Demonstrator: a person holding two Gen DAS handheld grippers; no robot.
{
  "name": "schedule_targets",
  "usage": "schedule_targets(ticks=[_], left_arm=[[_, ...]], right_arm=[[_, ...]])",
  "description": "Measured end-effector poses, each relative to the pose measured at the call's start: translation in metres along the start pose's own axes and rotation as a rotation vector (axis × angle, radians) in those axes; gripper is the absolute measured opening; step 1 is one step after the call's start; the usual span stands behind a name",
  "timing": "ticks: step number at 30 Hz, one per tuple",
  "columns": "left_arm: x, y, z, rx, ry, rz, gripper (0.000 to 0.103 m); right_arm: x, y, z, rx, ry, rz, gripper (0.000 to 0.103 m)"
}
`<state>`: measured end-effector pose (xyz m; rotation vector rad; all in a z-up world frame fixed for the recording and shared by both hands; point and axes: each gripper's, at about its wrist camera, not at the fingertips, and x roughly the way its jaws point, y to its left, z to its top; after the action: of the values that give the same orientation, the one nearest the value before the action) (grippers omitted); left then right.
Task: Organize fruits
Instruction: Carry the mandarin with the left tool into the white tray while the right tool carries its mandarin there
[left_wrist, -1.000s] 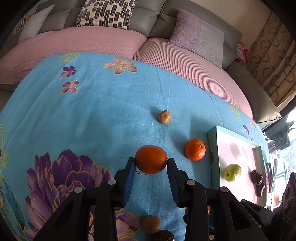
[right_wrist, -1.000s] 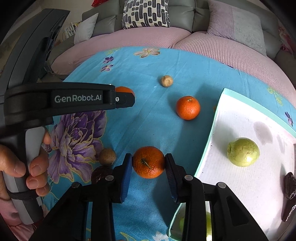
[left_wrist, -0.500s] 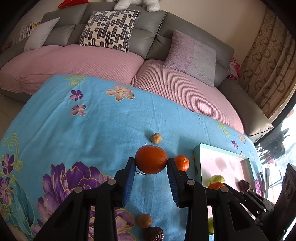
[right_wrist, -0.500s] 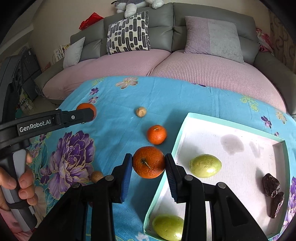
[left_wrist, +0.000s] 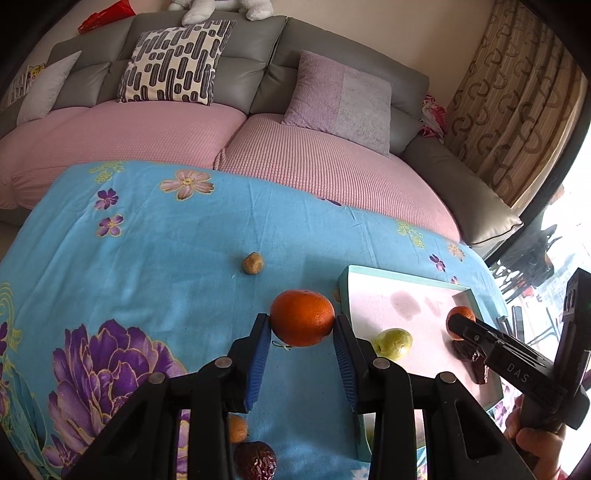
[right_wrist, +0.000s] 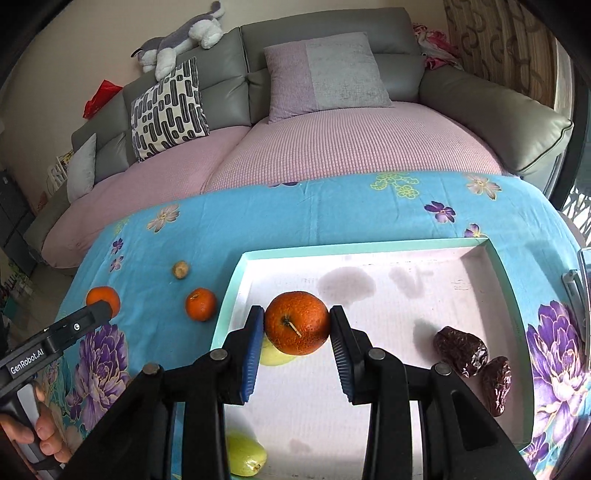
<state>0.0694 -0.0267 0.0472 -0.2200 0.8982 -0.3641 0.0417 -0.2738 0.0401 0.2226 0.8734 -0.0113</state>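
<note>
My left gripper (left_wrist: 301, 326) is shut on a large orange (left_wrist: 303, 314), held above the blue flowered cloth just left of the teal-rimmed tray (left_wrist: 343, 291). My right gripper (right_wrist: 296, 315) is shut on a second, stemmed orange (right_wrist: 295, 330), held over the tray's (right_wrist: 236, 288) white floor near its left side. In the tray lie two green fruits (right_wrist: 275, 358) (right_wrist: 245, 459) and two dark dates (right_wrist: 461, 349). On the cloth sit a small orange (right_wrist: 200, 303) and a little brown fruit (right_wrist: 180, 269).
Near the cloth's front edge lie a small brown fruit (left_wrist: 238, 428) and a date (left_wrist: 255, 459). A pink-covered grey sofa (left_wrist: 295, 158) with cushions runs along the table's far side. A hand (right_wrist: 48, 435) holds the left gripper's handle.
Both grippers rose from the cloth, each keeping its orange. The right one carried its orange rightwards over the tray, and the left one drew nearer the tray's left rim.
</note>
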Motion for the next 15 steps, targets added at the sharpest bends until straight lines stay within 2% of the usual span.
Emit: schedule_targets(ticks=[8, 15], left_arm=[[0.016, -0.045, -0.015, 0.094, 0.059, -0.070, 0.037], [0.027, -0.079, -0.031, 0.177, 0.110, -0.114, 0.037]], right_arm=[[-0.021, -0.044, 0.006, 0.079, -0.044, -0.122, 0.037], [-0.045, -0.067, 0.008, 0.122, -0.096, -0.184, 0.038]])
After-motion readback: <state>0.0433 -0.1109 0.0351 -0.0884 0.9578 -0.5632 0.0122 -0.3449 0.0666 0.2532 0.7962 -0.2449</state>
